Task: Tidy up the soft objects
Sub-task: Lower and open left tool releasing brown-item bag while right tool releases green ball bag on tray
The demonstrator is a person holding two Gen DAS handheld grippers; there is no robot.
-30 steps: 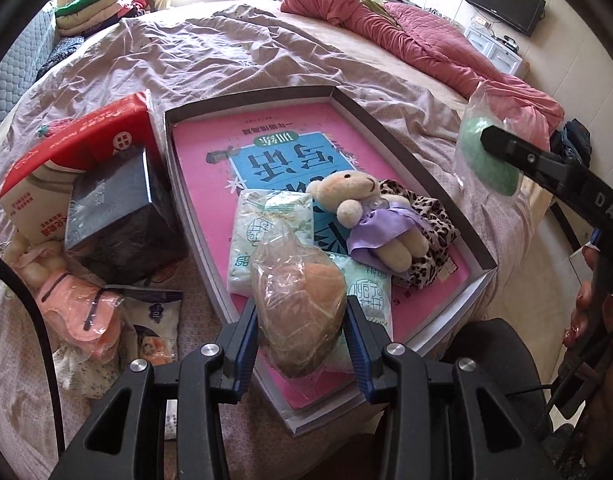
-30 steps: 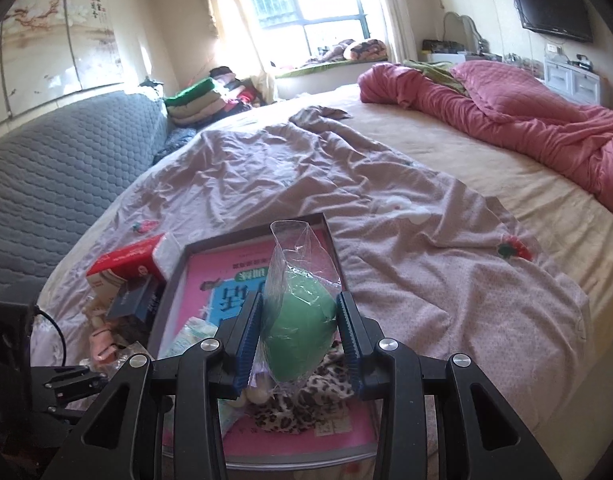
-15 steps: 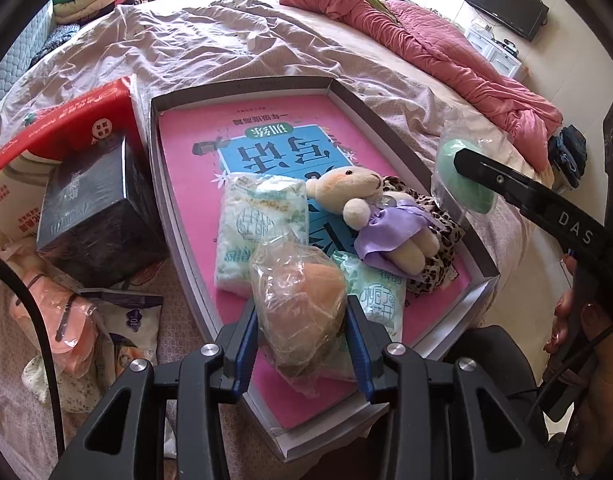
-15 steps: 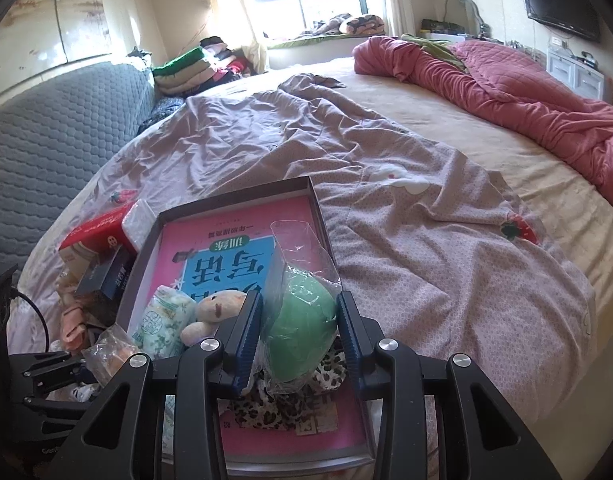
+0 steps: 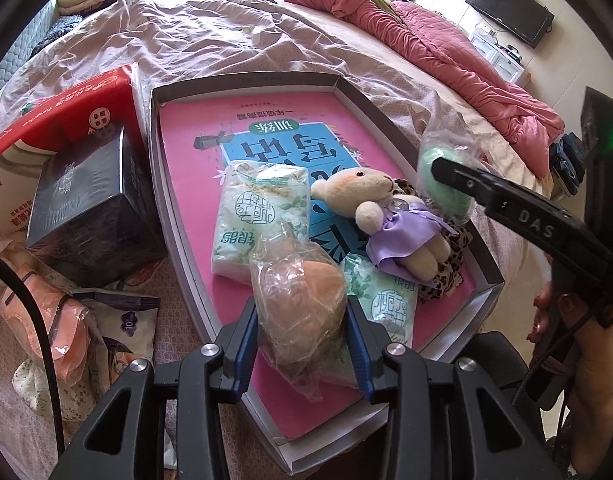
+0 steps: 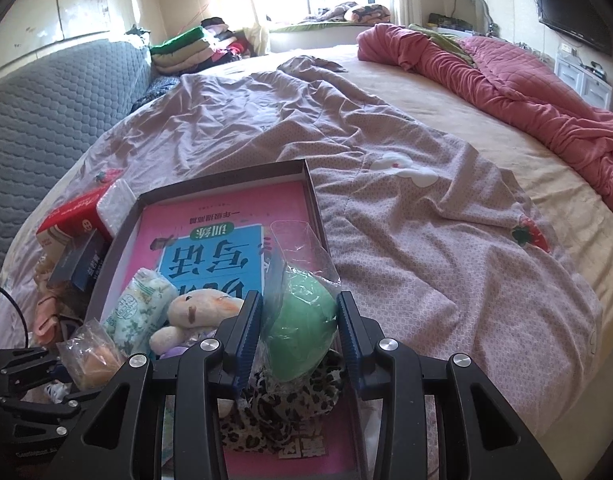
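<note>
My left gripper (image 5: 302,340) is shut on an orange sponge in a clear bag (image 5: 302,304), held over the near end of a shallow grey box (image 5: 242,80) with a pink book inside. My right gripper (image 6: 300,340) is shut on a green sponge in a clear bag (image 6: 302,328), low over the box's right side, above a leopard-print cloth (image 6: 290,400). In the box lie a plush bear in a purple dress (image 5: 386,216) and two pale green tissue packs (image 5: 258,216). The right gripper and its green sponge (image 5: 446,188) also show in the left wrist view.
Left of the box on the bedspread stand a dark box (image 5: 86,212), a red carton (image 5: 54,120) and small soft packets (image 5: 66,320). A red quilt (image 6: 526,80) lies at the far right of the bed. A grey sofa (image 6: 46,120) flanks the left.
My right gripper has come down and toward the box with the green sponge, close over the leopard cloth. The left gripper has shifted only slightly, still holding the orange sponge.
</note>
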